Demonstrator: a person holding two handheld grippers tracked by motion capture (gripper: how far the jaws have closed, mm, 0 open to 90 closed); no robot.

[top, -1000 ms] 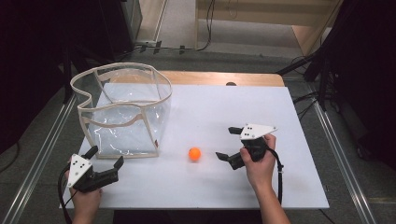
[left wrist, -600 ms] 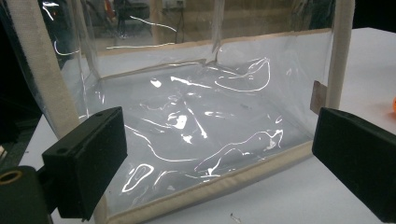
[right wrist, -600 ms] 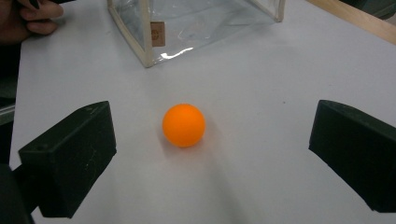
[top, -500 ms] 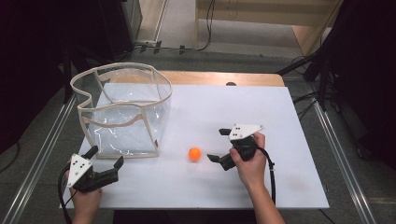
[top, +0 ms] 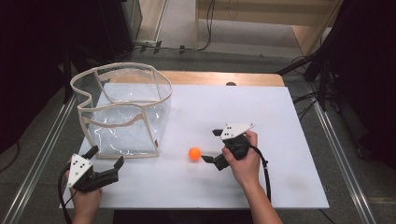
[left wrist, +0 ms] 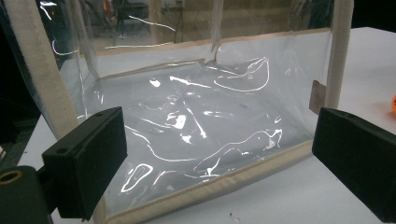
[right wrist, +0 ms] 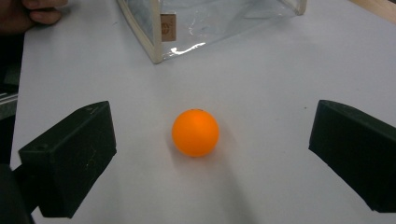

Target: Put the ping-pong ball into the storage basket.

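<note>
A small orange ball lies on the white table, just right of a clear plastic bag with beige trim. My right gripper is open, right of the ball with its jaws pointing at it. In the right gripper view the ball sits centred a little ahead of the two jaws of the gripper, touching neither. My left gripper is open at the table's front left. It faces the bag from close by, with nothing between the jaws of the gripper.
The bag stands upright with its mouth open at the table's left. Its front corner is just beyond the ball. A wooden strip runs along the far edge. Metal rails flank the table on both sides.
My right gripper has moved left across the table and now has its jaws close beside the ball. The left gripper, the ball and the bag have stayed put.
</note>
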